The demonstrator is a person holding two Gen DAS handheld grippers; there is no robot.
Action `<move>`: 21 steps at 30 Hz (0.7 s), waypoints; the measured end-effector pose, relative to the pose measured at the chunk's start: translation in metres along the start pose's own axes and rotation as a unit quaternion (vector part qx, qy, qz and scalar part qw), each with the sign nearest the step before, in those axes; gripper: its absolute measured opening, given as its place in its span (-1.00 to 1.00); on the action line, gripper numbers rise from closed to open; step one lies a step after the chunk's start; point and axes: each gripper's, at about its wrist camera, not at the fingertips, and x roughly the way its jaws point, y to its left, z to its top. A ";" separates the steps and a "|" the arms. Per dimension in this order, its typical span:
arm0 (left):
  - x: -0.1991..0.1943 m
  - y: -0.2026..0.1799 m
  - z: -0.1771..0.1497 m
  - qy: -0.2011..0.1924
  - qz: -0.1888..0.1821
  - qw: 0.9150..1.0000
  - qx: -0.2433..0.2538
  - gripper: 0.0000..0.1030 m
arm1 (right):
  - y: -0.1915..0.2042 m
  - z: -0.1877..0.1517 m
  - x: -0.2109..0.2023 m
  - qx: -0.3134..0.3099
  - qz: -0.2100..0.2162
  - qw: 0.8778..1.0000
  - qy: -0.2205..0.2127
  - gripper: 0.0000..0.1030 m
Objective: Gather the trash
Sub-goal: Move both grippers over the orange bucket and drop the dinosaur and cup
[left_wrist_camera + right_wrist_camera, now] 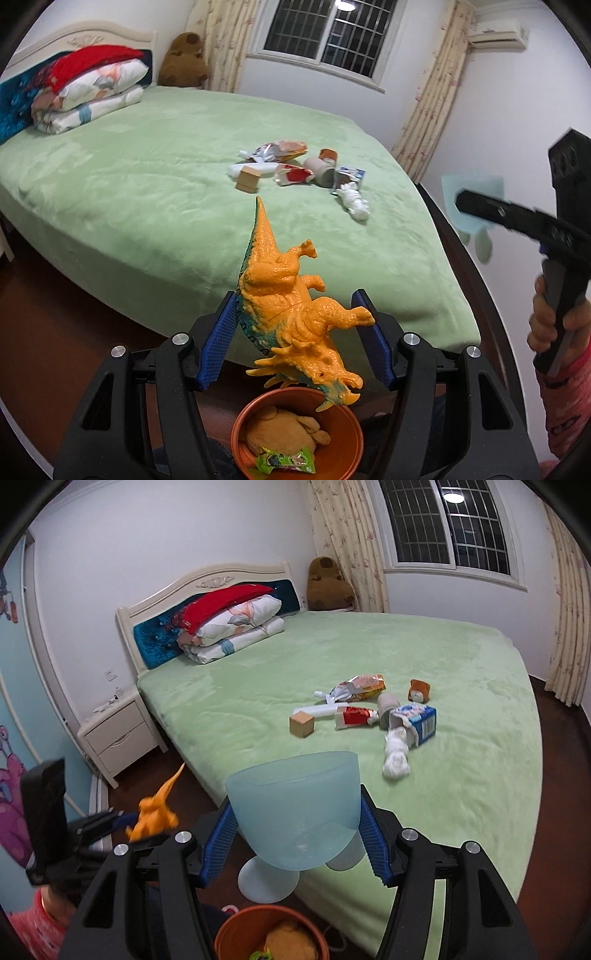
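Observation:
My left gripper [295,339] is shut on an orange toy dinosaur [291,306], held head-down just above an orange bucket [347,424] that holds a tan plush toy [280,430] and a green wrapper [286,459]. My right gripper [299,834] is shut on a pale blue plastic goblet [295,812], held over the bed's near edge above the same bucket [236,928]. A pile of trash lies mid-bed: snack bags [364,685], a red wrapper [352,716], a blue-white carton [419,718], crumpled white tissue [395,757], a cardboard roll [388,705] and a wooden block [302,724].
The green bed [461,794] fills the middle of both views, with folded bedding [236,627] at the headboard and a brown plush [328,587] in the corner. A white nightstand [118,731] stands left of the bed. A small brown toy [419,690] sits by the trash.

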 end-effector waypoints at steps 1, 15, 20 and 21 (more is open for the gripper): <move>-0.002 -0.005 -0.003 0.001 0.001 1.000 0.007 0.19 | 0.001 -0.010 -0.008 0.003 0.004 1.000 -0.001 0.17; 0.016 -0.032 -0.071 0.078 -0.010 0.997 0.019 0.19 | 0.005 -0.112 -0.012 0.038 0.011 0.997 0.072 0.17; 0.036 -0.028 -0.104 0.128 0.001 0.992 0.010 0.19 | 0.004 -0.145 0.006 0.051 0.008 0.991 0.120 0.17; 0.043 -0.026 -0.110 0.139 0.003 0.990 0.007 0.19 | 0.005 -0.149 0.008 0.053 0.007 0.990 0.127 0.17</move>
